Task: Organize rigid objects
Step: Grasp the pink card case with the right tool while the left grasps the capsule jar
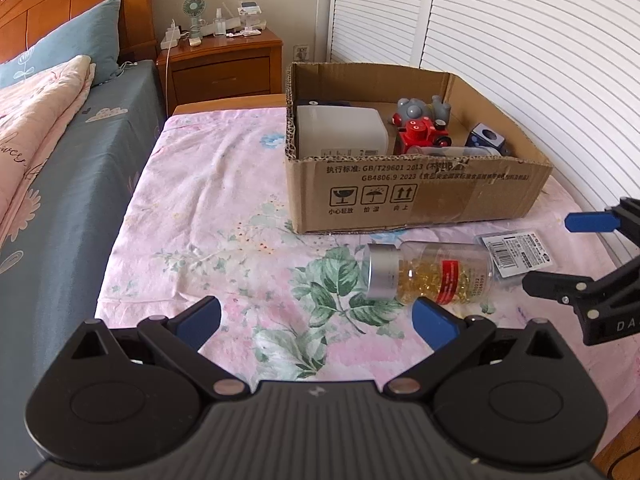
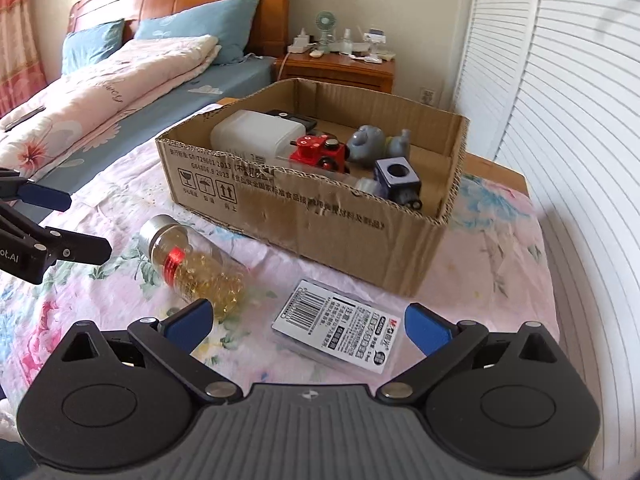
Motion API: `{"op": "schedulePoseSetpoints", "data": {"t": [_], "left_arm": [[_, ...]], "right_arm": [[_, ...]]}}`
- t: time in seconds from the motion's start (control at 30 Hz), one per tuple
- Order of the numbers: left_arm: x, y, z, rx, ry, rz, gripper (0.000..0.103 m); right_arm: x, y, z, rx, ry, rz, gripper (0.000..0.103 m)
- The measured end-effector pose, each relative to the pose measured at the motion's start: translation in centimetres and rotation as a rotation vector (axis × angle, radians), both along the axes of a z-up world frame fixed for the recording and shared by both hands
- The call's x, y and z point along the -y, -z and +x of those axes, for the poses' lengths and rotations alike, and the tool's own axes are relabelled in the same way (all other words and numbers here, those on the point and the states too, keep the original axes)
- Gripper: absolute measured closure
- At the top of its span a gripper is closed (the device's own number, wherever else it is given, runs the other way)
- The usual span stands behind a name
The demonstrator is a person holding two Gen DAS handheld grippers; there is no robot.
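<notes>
A clear bottle of yellow capsules with a silver cap and red label lies on its side on the flowered cloth, in front of the cardboard box. It also shows in the right wrist view. A flat plastic packet with a barcode label lies right of the bottle; it also shows in the left wrist view. My left gripper is open and empty, just short of the bottle. My right gripper is open and empty, with the packet between its fingers.
The cardboard box holds a white container, a red toy train, grey toys and a blue block toy. A bed with pillows lies left, a wooden nightstand behind, white louvred doors right.
</notes>
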State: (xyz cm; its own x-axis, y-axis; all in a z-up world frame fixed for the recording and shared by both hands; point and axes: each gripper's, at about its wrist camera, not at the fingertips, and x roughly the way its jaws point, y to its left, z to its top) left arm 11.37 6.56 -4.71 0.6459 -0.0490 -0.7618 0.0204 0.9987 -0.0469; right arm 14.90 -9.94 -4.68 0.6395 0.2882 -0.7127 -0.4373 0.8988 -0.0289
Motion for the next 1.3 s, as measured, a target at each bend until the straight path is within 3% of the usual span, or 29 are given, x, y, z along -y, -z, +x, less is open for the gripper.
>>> {"op": "schedulePoseSetpoints", "data": {"t": [0.37, 0.53, 0.7, 0.93, 1.3], "left_arm": [[0.4, -0.1, -0.2, 0.003, 0.043, -0.016, 0.002], [1.0, 0.2, 0.0, -0.006, 0.096, -0.065, 0.002], [2.3, 0.7, 0.7, -0.010, 0.152, -0.110, 0.002], [4.8, 1.6, 2.3, 0.002, 0.199, -0.086, 0.002], [6.0, 3.3, 4.2, -0.011, 0.150, -0.079, 0.002]], "right_arm": [[-1.4, 4.0, 3.0, -0.122, 0.214, -0.080, 0.000], [0.2, 4.2, 3.4, -0.144, 0.286, -0.041, 0.000], [1.1, 4.3, 2.6, -0.122, 0.273, -0.033, 0.000], [1.3, 4.5, 2.0, -0.081, 0.261, -0.022, 0.000], [1.6, 4.9, 1.3, -0.028, 0.236, -0.004, 0.000]]}}
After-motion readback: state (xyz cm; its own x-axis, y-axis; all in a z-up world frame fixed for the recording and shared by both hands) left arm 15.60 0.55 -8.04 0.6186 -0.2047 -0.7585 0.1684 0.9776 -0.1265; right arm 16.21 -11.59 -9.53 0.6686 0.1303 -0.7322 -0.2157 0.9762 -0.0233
